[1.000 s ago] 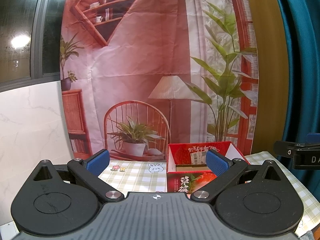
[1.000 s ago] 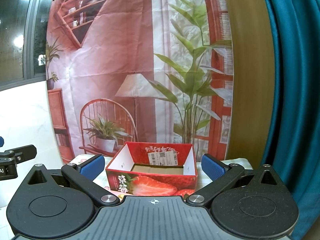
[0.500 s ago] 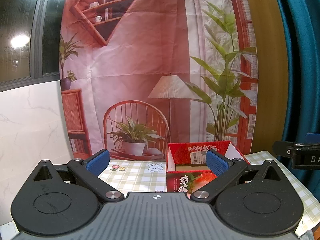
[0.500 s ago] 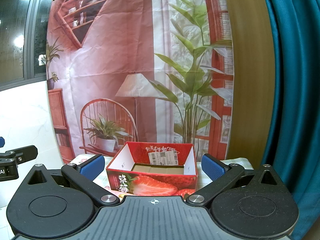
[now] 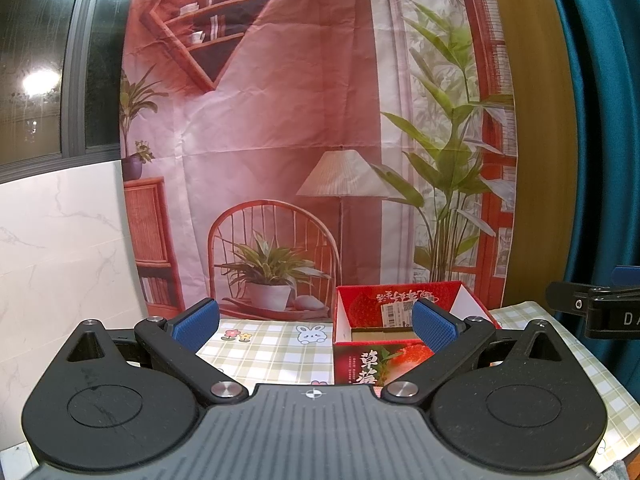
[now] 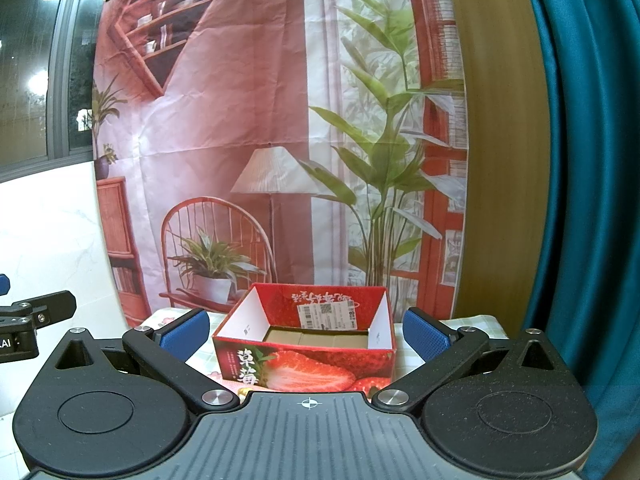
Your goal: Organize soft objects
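Observation:
An open red strawberry-print cardboard box stands on a checked tablecloth, its inside showing only brown cardboard. In the right wrist view the box sits straight ahead between the blue pads of my right gripper, which is open and holds nothing. In the left wrist view the same box is ahead and to the right, partly behind the right pad of my left gripper, also open with nothing in it. No soft object shows in either view.
A printed backdrop of a chair, lamp and plants hangs behind the table. A teal curtain falls at the right and a white marble wall stands at the left. The other gripper's tip shows at the right edge.

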{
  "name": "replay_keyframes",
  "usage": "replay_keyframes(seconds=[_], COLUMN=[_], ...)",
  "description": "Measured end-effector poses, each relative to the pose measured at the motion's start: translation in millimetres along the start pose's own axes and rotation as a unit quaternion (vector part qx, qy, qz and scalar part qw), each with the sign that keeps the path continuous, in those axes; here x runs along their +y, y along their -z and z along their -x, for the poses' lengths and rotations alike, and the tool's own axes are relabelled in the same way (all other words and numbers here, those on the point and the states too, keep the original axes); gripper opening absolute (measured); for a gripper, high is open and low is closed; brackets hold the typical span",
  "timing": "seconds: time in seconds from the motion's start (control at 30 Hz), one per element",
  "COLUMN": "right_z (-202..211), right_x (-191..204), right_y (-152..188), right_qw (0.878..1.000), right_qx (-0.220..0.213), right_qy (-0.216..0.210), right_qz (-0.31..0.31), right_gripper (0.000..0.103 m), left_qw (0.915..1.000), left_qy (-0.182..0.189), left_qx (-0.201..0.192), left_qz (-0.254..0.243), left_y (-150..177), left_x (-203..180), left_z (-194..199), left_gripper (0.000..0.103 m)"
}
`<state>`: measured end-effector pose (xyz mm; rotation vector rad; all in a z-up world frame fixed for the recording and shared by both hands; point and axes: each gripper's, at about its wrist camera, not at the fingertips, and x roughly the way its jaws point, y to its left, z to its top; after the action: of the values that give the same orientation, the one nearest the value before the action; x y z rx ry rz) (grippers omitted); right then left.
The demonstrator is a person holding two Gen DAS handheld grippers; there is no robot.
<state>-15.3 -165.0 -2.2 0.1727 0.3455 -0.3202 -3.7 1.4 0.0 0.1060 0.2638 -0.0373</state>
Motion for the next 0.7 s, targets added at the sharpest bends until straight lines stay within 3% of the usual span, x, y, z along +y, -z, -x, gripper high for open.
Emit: replay_keyframes(seconds=[0.7], right_z=[0.1], right_x=[-0.1], right_y=[0.4], right_qw=[1.0], right_qx=[0.0], right_qy=[-0.002], right_qz=[0.0], right_gripper=[0.103], left_qw=[1.0], left_qy=[-0.007], left_qx=[0.001], left_qz=[0.0], left_y=[3.1], left_x=[-0.6], left_z=[-3.3], left_gripper=[0.103])
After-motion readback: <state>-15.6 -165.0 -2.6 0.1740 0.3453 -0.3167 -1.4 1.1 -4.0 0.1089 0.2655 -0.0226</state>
